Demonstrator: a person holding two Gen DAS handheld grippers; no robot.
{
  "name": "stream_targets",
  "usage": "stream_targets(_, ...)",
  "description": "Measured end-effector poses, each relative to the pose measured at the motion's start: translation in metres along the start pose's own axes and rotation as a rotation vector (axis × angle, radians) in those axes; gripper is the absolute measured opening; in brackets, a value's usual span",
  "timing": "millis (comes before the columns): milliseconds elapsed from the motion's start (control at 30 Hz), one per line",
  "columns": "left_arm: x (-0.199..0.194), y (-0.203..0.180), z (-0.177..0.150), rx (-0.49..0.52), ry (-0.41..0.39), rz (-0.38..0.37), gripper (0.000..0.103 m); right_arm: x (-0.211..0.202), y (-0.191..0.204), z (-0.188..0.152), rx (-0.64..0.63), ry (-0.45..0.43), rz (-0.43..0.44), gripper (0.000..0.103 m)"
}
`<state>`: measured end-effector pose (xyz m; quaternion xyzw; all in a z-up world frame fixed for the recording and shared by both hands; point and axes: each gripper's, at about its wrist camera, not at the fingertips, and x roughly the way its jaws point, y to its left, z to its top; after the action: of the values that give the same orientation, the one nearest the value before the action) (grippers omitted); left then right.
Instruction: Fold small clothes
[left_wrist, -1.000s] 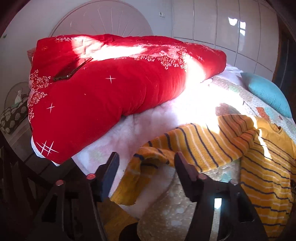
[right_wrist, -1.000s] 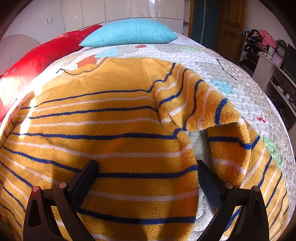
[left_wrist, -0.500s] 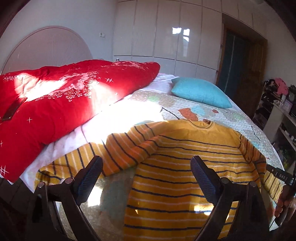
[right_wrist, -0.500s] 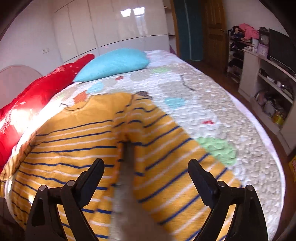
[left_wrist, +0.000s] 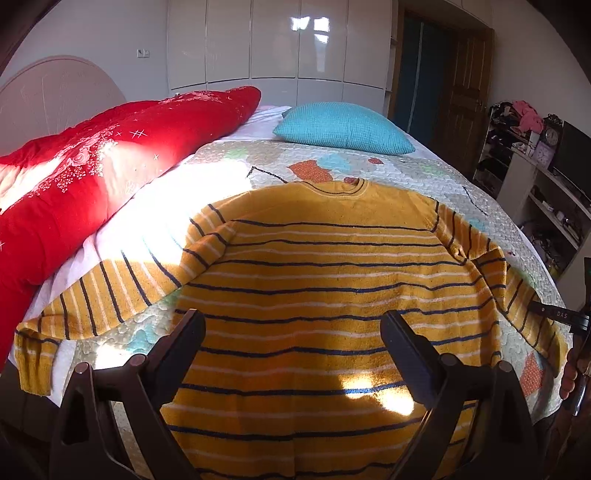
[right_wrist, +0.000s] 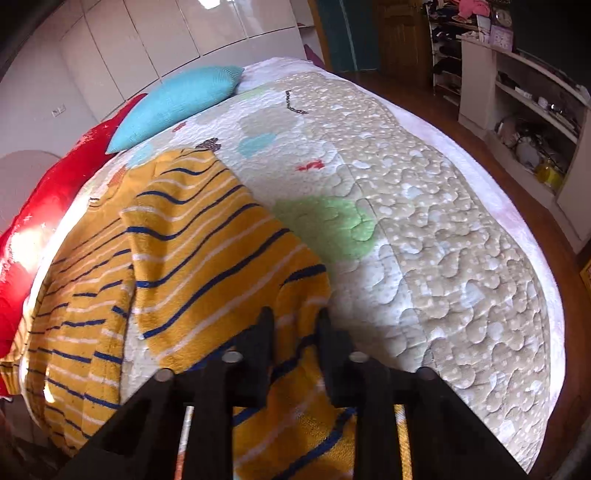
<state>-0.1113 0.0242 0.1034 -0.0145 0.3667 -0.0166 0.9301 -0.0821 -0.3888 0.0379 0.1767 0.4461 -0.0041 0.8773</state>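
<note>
Quilted bed (left_wrist: 424, 177), striped sweater (left_wrist: 332, 266) spread, left hand-held gripper (left_wrist: 291, 332) apart, right hand-held gripper (right_wrist: 293, 325) closing on sleeve (right_wrist: 221, 258)

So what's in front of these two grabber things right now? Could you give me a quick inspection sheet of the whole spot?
Surface: quilted bedspread on a bed.
Job's things: yellow striped sweater lying flat, neck away, sleeves out.
Clutter: red duvet, turquoise pillow.
Grippers: left gripper open above the sweater's body; right gripper closing with the sleeve between its fingers.
Cables: nothing seen.
Surroundings: white wardrobe doors, wooden door, cluttered shelves.
</note>
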Motion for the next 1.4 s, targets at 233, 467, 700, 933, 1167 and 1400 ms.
stream_targets(233,-0.004,-0.008,0.003,0.033,-0.006,0.007,0.095,-0.022,-0.053,0.025,0.155,-0.073,-0.123,0.014)
stream_targets(467,0.001,-0.005,-0.001,0.007,0.014,0.002,0.095,-0.020,-0.100,0.059,0.261,-0.083,-0.360,0.017)
stream_targets(700,0.005,0.002,-0.005,-0.011,0.028,-0.002,0.095,-0.089,-0.113,0.016,0.421,-0.219,-0.016,0.050)
stream_targets(933,0.024,-0.003,-0.010,-0.074,0.095,-0.090,0.095,-0.085,-0.082,-0.035,0.477,-0.142,0.301,0.068)
stream_targets(1167,0.011,-0.011,-0.018,-0.039,0.074,-0.088,0.095,-0.048,-0.073,-0.047,0.561,-0.075,0.304,0.071)
stream_targets(1400,0.013,0.002,-0.022,-0.081,0.104,-0.086,0.095,-0.050,-0.093,-0.032,0.627,-0.168,0.081,0.071)
